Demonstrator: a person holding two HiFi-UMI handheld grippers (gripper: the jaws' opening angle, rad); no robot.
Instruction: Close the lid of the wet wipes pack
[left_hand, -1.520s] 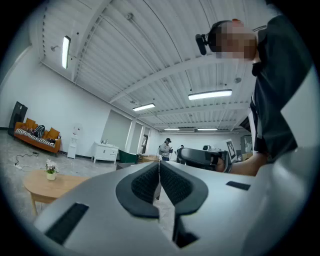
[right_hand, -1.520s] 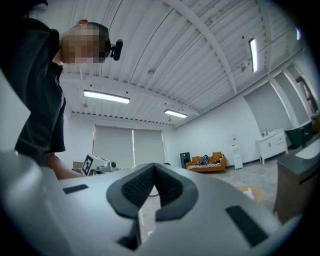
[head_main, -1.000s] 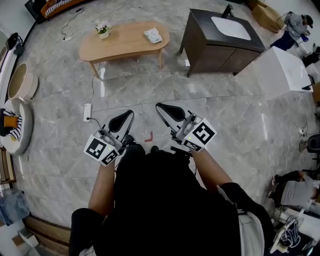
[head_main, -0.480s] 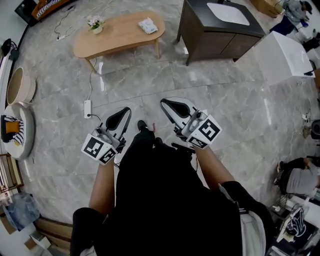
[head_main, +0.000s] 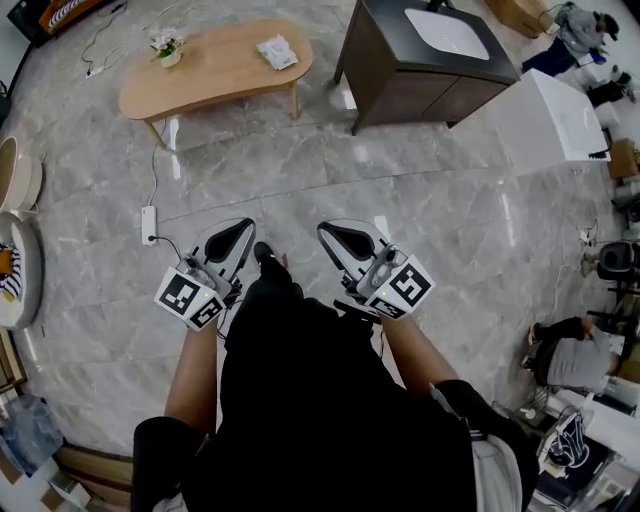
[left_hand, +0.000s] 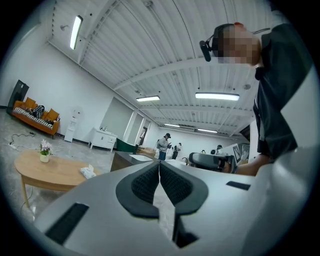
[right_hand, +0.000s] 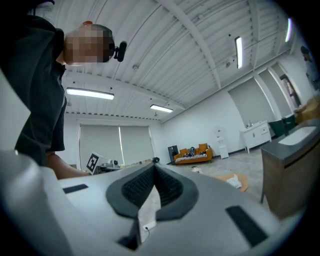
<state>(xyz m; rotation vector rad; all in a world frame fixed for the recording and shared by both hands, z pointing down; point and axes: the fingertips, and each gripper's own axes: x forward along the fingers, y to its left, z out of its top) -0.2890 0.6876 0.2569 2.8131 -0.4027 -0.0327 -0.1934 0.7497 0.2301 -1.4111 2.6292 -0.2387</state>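
Left gripper (head_main: 232, 238): held low at the waist on a bent forearm, pointing forward, jaws pressed together with nothing between them.
Right gripper (head_main: 340, 238): alongside at the same height, jaws likewise closed and empty.
Wipes pack (head_main: 276, 52): on the table (head_main: 215, 70), well ahead of both grippers' tips; its lid is too small to make out.

Glossy grey marble floor (head_main: 400, 220), oval wooden table (head_main: 215, 70), dark sink cabinet (head_main: 400, 95), ribbed white ceiling (left_hand: 150, 50).
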